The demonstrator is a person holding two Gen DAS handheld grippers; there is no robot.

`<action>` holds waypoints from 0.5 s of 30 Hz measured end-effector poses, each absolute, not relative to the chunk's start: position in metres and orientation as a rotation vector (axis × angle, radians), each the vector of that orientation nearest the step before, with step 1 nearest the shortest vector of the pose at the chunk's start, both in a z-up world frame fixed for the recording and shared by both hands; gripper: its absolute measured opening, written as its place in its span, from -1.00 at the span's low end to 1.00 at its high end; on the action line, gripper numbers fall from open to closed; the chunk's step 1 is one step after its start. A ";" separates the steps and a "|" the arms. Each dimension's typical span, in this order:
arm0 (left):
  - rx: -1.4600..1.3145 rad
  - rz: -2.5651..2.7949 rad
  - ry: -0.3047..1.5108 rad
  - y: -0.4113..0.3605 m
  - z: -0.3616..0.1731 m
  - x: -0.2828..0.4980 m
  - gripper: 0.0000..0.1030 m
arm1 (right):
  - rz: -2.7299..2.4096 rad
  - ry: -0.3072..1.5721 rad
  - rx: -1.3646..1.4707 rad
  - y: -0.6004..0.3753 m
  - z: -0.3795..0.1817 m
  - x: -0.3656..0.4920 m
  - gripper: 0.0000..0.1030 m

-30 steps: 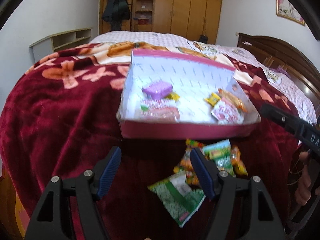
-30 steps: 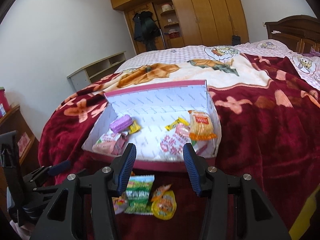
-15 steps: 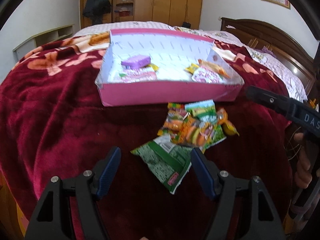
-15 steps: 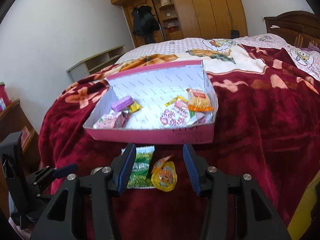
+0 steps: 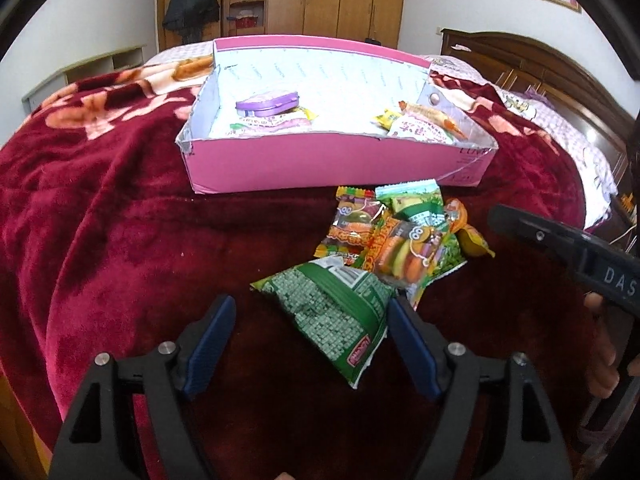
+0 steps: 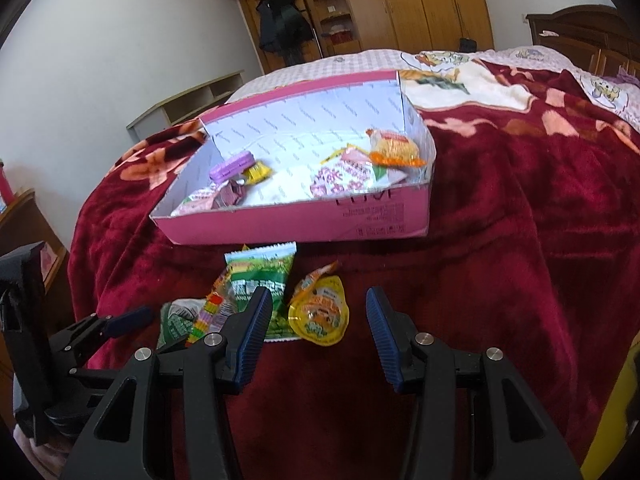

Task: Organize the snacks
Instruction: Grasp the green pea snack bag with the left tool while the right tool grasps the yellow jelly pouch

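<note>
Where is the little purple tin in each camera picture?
Left wrist view: the purple tin sits in the pink box's near-left part, on top of other snack packets, above and left of centre.
Right wrist view: the purple tin lies in the left part of the box, left of centre.
Shared landmark: the pink box, with loose snack packets on the red blanket in front of it.

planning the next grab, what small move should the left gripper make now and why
Probably ease the left gripper forward and down over the green snack packet. Its jaws are opening, the packet lies loose on the red blanket between them, unpressed, outside the pink box.
</note>
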State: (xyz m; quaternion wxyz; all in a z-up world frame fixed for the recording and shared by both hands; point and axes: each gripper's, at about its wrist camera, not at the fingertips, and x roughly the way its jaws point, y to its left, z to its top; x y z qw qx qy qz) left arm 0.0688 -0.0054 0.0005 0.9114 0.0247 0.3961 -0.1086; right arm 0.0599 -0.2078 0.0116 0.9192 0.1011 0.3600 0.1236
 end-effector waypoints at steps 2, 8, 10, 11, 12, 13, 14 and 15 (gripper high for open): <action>0.057 -0.202 0.801 -0.007 0.001 0.069 0.59 | 0.254 0.749 0.213 -0.208 0.008 0.060 -0.02; 0.063 -0.125 0.754 0.003 0.001 0.070 0.56 | 0.255 0.760 0.218 -0.208 0.001 0.063 -0.02; 0.047 -0.110 0.754 0.008 -0.001 0.071 0.55 | 0.249 0.763 0.217 -0.208 -0.002 0.064 -0.02; 0.038 -0.099 0.761 0.011 -0.003 0.073 0.56 | 0.248 0.764 0.220 -0.208 -0.004 0.065 -0.02; 0.032 -0.090 0.767 0.013 -0.006 0.075 0.56 | 0.248 0.766 0.224 -0.208 -0.005 0.066 -0.02; 0.030 -0.083 0.776 0.014 -0.011 0.077 0.57 | 0.248 0.766 0.228 -0.208 -0.007 0.067 -0.02; 0.028 -0.082 0.778 0.015 -0.014 0.079 0.57 | 0.248 0.767 0.231 -0.208 -0.009 0.067 -0.02; 0.025 -0.079 0.777 0.015 -0.017 0.080 0.58 | 0.245 0.767 0.227 -0.208 -0.011 0.068 -0.02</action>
